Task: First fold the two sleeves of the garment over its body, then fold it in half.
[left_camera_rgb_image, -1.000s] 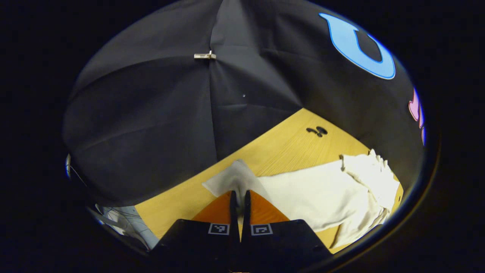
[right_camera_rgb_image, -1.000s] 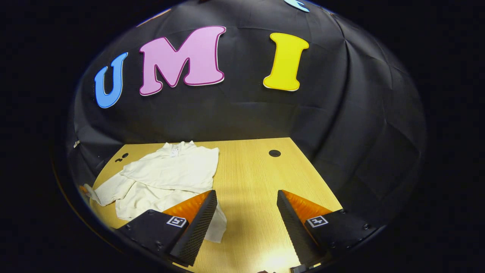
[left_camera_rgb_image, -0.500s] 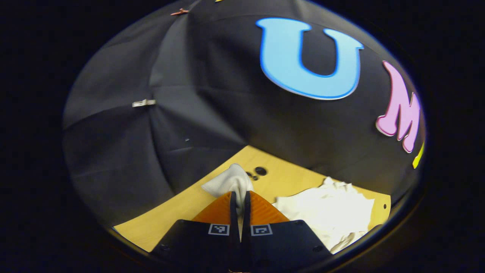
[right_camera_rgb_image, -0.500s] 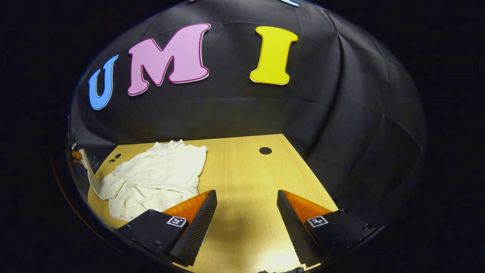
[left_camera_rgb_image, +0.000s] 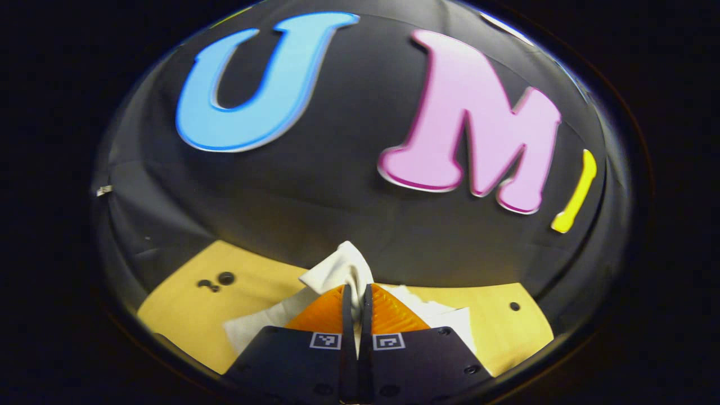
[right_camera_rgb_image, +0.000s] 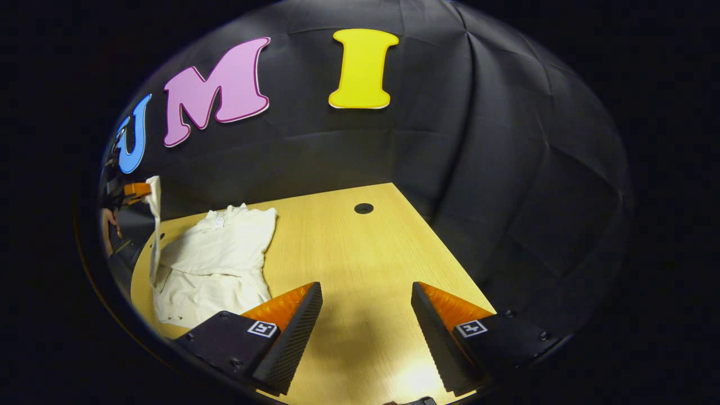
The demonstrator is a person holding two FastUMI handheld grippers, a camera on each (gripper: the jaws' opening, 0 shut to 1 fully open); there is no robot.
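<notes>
In your right gripper view you see the whole cream garment lying on the wooden table, far to the left of your right gripper, with one sleeve lifted up off it. Your left gripper view gives the close-up: your left gripper has both fingers pinched on that sleeve's end, the garment's body just below. Your right gripper hangs above bare tabletop, fingers spread wide, holding nothing.

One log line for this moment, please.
left gripper: shut on sleeve, lifted | right gripper: open, idle over table | garment: second sleeve unfolded
</notes>
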